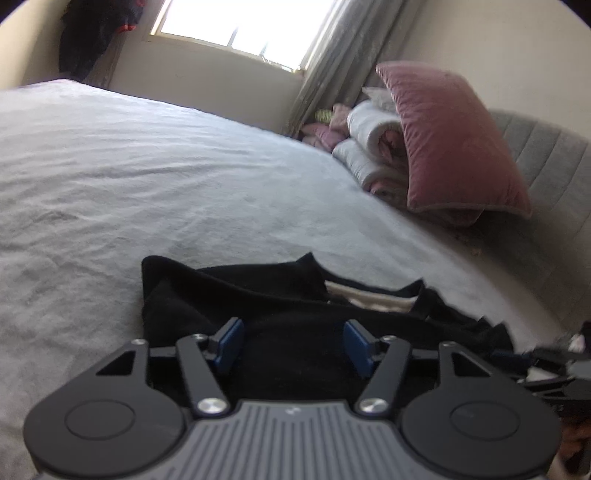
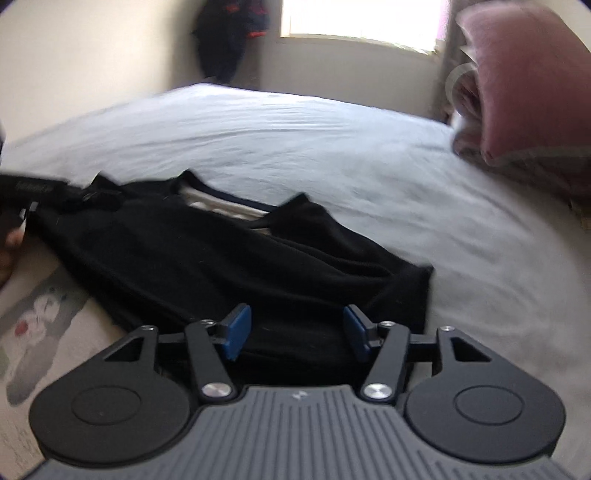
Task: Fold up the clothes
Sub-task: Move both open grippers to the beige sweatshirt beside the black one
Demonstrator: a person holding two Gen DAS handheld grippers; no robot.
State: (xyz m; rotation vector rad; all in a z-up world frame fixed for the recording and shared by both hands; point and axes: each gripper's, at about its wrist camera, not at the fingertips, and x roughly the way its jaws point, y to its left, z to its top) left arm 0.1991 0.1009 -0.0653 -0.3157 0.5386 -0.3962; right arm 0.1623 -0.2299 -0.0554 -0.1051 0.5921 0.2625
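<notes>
A black garment (image 1: 258, 302) with a pale striped inner part lies rumpled on the grey bed sheet (image 1: 147, 177). My left gripper (image 1: 293, 345) is open, its blue pads (image 1: 231, 343) apart just above the garment's near edge. In the right wrist view the same black garment (image 2: 207, 258) spreads across the bed sheet (image 2: 332, 140). My right gripper (image 2: 295, 334) is open over its near hem, with blue pads (image 2: 236, 332) apart. The left gripper also shows at the far left of the right wrist view (image 2: 33, 188), and the right gripper at the right edge of the left wrist view (image 1: 561, 369).
A pink pillow (image 1: 454, 140) leans on rolled bedding (image 1: 369, 147) at the grey headboard (image 1: 546, 158). A window (image 1: 236, 26) and curtain (image 1: 332, 66) are beyond the bed. Dark clothes (image 2: 229, 37) hang in the corner. A patterned cloth (image 2: 33, 317) lies at my left.
</notes>
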